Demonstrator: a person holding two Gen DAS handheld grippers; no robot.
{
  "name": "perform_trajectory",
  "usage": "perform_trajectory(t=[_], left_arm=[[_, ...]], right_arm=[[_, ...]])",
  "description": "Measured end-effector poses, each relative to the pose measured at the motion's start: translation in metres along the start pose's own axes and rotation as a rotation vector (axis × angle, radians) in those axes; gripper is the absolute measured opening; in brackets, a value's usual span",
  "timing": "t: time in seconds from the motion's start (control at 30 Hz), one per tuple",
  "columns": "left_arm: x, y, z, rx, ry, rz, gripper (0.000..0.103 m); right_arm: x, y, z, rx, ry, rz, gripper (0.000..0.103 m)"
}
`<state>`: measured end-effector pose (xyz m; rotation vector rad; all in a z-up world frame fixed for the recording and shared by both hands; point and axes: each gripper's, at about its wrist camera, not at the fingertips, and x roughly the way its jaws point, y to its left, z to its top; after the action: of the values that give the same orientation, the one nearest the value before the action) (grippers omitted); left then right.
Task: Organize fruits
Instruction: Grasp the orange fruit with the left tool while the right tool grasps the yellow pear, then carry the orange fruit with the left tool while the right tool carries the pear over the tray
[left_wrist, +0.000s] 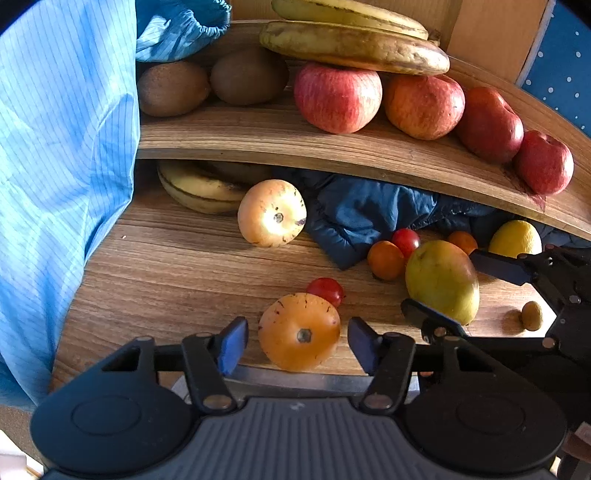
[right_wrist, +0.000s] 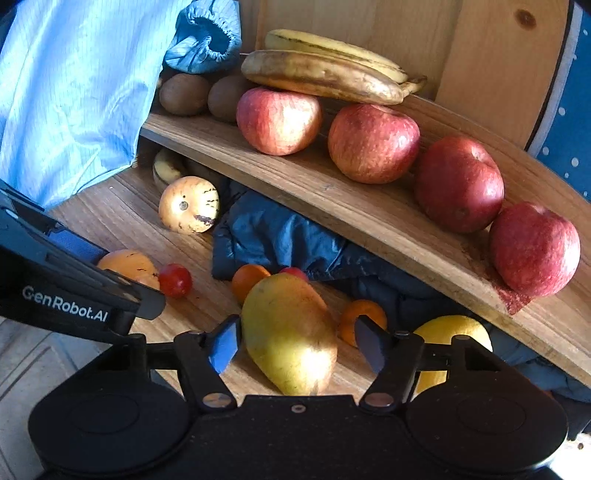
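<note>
- The left gripper (left_wrist: 297, 345) brackets an orange speckled fruit (left_wrist: 299, 332) on the wooden table (left_wrist: 166, 280); a gap shows on each side, pads clear of it
- The right gripper (right_wrist: 295, 345) straddles a yellow-green mango (right_wrist: 290, 336) on the same table; its left pad looks to touch the skin, the right stands off
- A cherry tomato (left_wrist: 327, 291) sits just behind the orange fruit
- Apples (right_wrist: 373, 142), kiwis (left_wrist: 173, 88) and bananas (left_wrist: 351, 46) lie on the curved shelf (left_wrist: 258, 136) above

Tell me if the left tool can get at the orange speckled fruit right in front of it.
Probably yes: the orange speckled fruit sits between the left tool's open fingers, nothing above it; only a cherry tomato touches behind.
</note>
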<state>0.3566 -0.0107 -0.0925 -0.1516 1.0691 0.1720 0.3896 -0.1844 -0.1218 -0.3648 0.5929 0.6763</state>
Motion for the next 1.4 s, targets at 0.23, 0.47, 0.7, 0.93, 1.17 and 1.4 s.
perform_trajectory(t=[0.23, 0.47, 0.7, 0.93, 1.17, 1.4], left_arm=[[0.004, -0.001, 0.001, 0.007, -0.005, -0.006, 0.052], [0.003, 0.0, -0.001, -0.001, -0.017, -0.007, 0.051], [-0.009, 0.002, -0.006, 0.003, -0.055, -0.048, 0.051], [-0.028, 0.008, -0.012, 0.031, -0.074, -0.083, 0.051], [-0.05, 0.02, -0.026, 0.093, -0.077, -0.123, 0.051], [-0.064, 0.033, -0.047, 0.165, -0.057, -0.163, 0.051]], right_arm=[[0.001, 0.01, -0.003, -0.036, 0.003, -0.017, 0.056], [-0.003, 0.013, -0.006, -0.026, 0.004, -0.019, 0.055], [-0.022, 0.022, -0.011, -0.029, -0.038, -0.046, 0.055], [-0.057, 0.034, -0.013, 0.001, -0.061, -0.061, 0.055], [-0.091, 0.059, -0.024, 0.042, -0.053, -0.077, 0.055], [-0.114, 0.089, -0.044, 0.076, -0.005, -0.089, 0.055]])
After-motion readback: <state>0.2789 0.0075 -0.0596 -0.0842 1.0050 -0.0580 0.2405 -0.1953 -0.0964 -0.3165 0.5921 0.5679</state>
